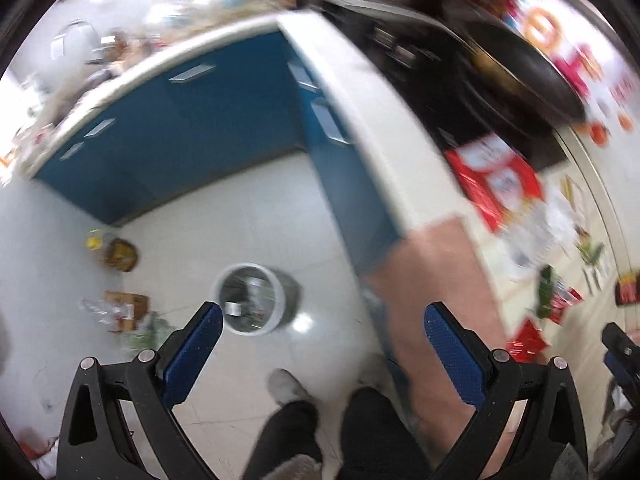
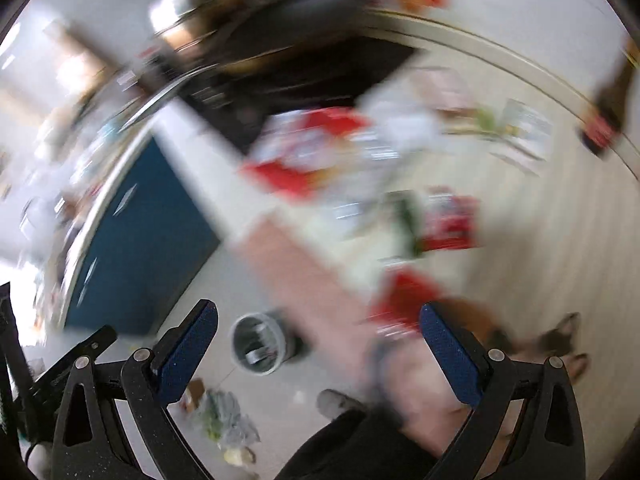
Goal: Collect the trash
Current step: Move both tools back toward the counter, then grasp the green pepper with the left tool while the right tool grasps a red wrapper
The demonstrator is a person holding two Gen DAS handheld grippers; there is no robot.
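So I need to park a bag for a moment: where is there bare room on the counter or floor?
Bare floor lies between the bin and the blue cabinets. The counter strip by the stove is free; wrappers crowd its near end. Litter clutters the floor left of the bin.

The floor [image 1: 248,216] is glossy pale tile. The trash bin [image 1: 251,299] looks like wire mesh. The fingers' blue pads [image 1: 454,354] are finely textured.

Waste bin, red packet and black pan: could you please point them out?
Waste bin [image 1: 251,300], left wrist view, on its contents.
Red packet [image 1: 494,178], left wrist view, on its middle.
Black pan [image 1: 524,76], left wrist view, on its bowl.
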